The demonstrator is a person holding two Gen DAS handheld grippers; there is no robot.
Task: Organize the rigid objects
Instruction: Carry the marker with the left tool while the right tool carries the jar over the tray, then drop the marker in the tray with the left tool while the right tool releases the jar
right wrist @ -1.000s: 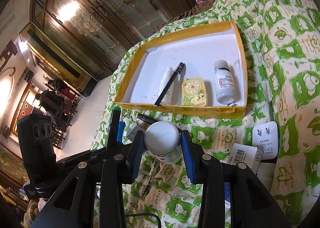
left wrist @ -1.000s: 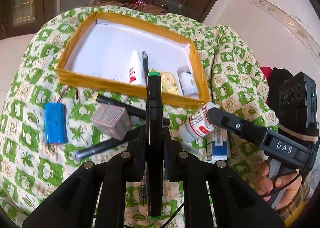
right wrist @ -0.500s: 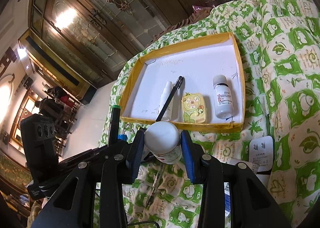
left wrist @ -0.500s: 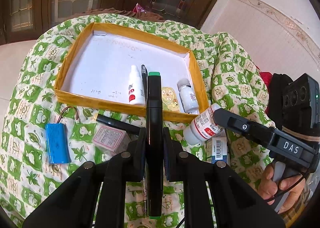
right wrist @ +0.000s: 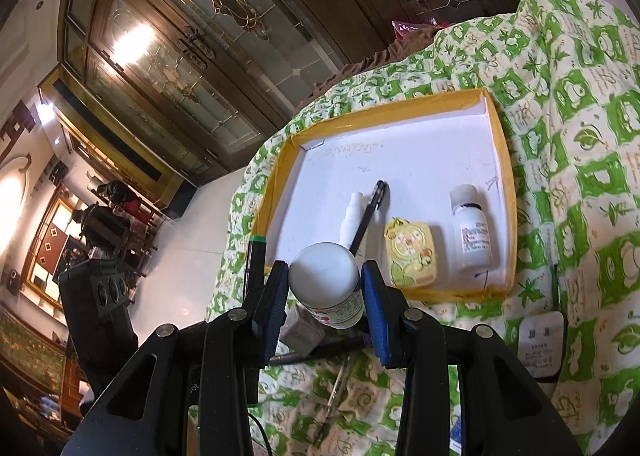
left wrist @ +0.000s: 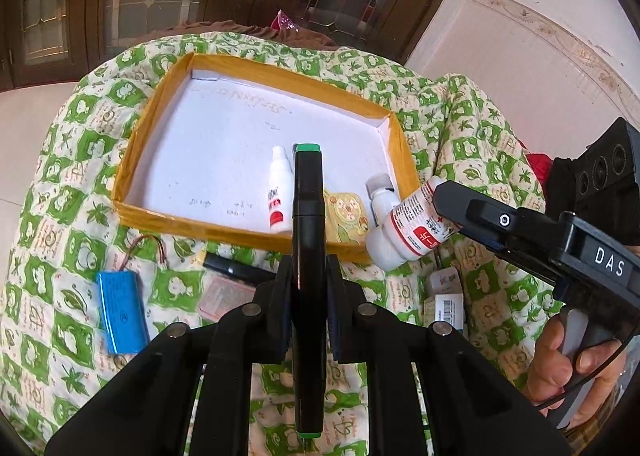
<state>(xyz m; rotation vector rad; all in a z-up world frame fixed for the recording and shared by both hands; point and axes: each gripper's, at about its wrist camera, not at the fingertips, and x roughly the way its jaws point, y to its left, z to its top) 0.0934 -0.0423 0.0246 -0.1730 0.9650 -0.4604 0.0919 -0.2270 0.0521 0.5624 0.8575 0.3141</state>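
My left gripper (left wrist: pixel 308 276) is shut on a black marker (left wrist: pixel 307 215) with green end caps, held lengthwise over the near wall of the yellow-edged white tray (left wrist: pixel 256 234). My right gripper (right wrist: pixel 325 288) is shut on a white pill bottle (right wrist: pixel 328 282) with a red-and-white label, just short of the tray's (right wrist: pixel 452 292) near wall; the same bottle (left wrist: pixel 412 230) shows at the right in the left wrist view. Inside the tray lie a small white dropper bottle (right wrist: pixel 350 221), a black pen (right wrist: pixel 368 217), a yellow cartoon packet (right wrist: pixel 412 252) and a white bottle (right wrist: pixel 472 234).
On the green-patterned cloth lie a blue battery pack (left wrist: pixel 120 312), a pink box (left wrist: pixel 224 294), a black pen (left wrist: pixel 236 268), barcode cartons (left wrist: pixel 446 296) and a white plug adapter (right wrist: pixel 540 342). A person's hand (left wrist: pixel 568 364) grips the right tool. Wooden glass doors stand behind.
Both grippers have risen and moved toward the tray with the marker and the pill bottle still held. Both grips are unchanged.
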